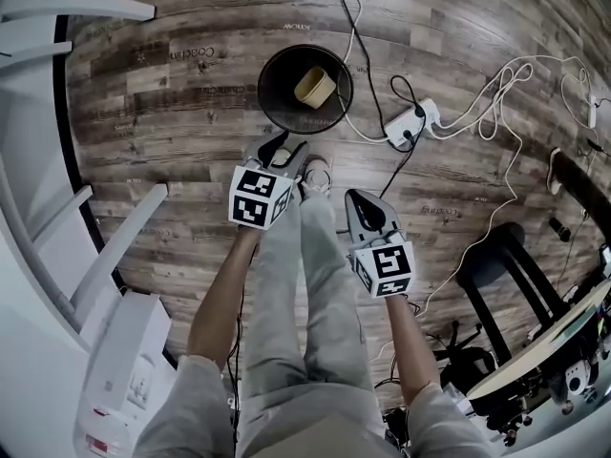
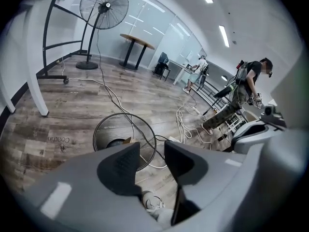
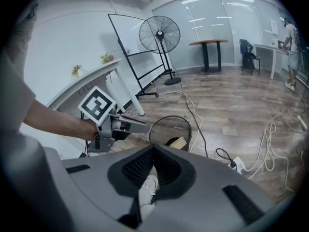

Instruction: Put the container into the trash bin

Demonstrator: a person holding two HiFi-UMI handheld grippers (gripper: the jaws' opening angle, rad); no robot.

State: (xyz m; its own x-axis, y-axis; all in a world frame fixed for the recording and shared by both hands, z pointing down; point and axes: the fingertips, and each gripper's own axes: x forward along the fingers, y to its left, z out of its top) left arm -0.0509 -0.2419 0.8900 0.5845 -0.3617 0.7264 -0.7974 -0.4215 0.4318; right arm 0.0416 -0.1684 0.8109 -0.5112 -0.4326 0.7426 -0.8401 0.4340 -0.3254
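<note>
One beige container [image 1: 315,87] lies inside black trash bin [image 1: 282,103] on wood floor [image 1: 181,160], head view. Left tongs [image 1: 286,147] just short of bin rim; right tongs [image 1: 361,208] farther back, over person's legs [image 1: 305,284].

Left gripper view: left tongs [image 2: 152,151] spread, nothing between; bin beyond tips, container corner peeking out.

Right gripper view: right tongs [image 3: 153,151] pressed together, empty; container in bin ahead.

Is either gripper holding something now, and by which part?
Nothing is held. The left gripper stands open and empty, the right gripper is shut on nothing; the container lies in the trash bin.
</note>
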